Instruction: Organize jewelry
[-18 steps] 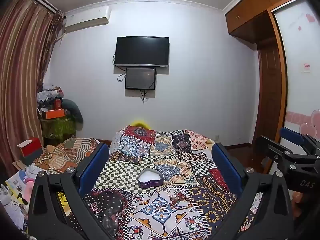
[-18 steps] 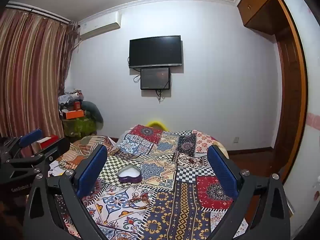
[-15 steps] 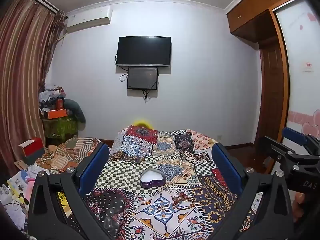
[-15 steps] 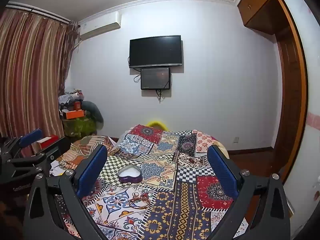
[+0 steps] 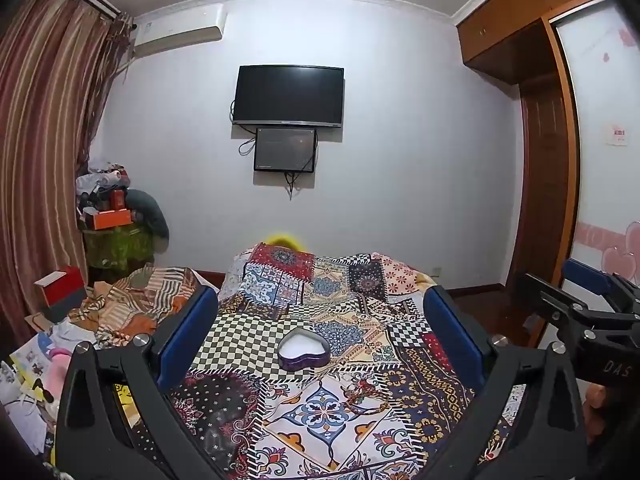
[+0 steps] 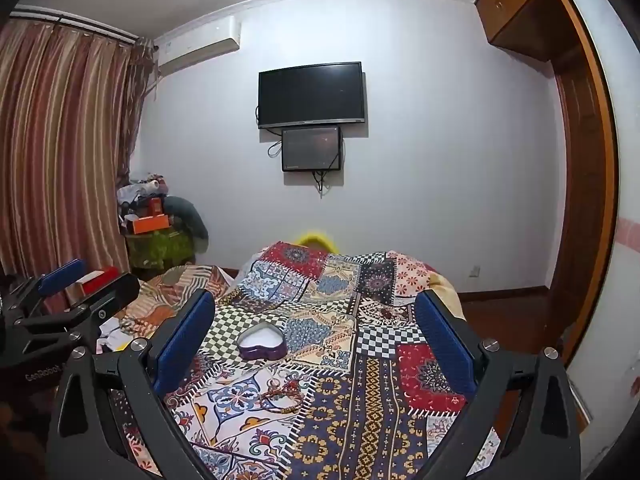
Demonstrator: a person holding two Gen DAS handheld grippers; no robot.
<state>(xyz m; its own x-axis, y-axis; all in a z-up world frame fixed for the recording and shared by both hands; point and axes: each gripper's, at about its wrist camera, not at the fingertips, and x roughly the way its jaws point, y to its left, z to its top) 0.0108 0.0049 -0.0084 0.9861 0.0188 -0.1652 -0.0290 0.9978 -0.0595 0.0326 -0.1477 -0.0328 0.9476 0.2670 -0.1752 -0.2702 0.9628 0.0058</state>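
A purple heart-shaped box [image 5: 304, 349] with a white lining lies open on the patchwork bedspread [image 5: 344, 416]; it also shows in the right wrist view [image 6: 262, 343]. A red braided bracelet [image 6: 284, 394] and small rings lie on the cloth just in front of the box; in the left wrist view the bracelet [image 5: 362, 388] is faint. My left gripper [image 5: 320, 332] is open and empty, held above the bed with the box between its fingers' line of sight. My right gripper [image 6: 314, 330] is open and empty, to the right of the left one.
The bed's right edge drops to a wooden floor [image 6: 516, 320] by a wardrobe [image 6: 580, 160]. A striped blanket [image 5: 140, 300], boxes and clutter [image 5: 32, 368] lie left of the bed. A TV [image 5: 289, 95] hangs on the far wall.
The left gripper has shifted slightly, so the box sits a little more to the right in its view. The right gripper has barely moved. Both stay open.
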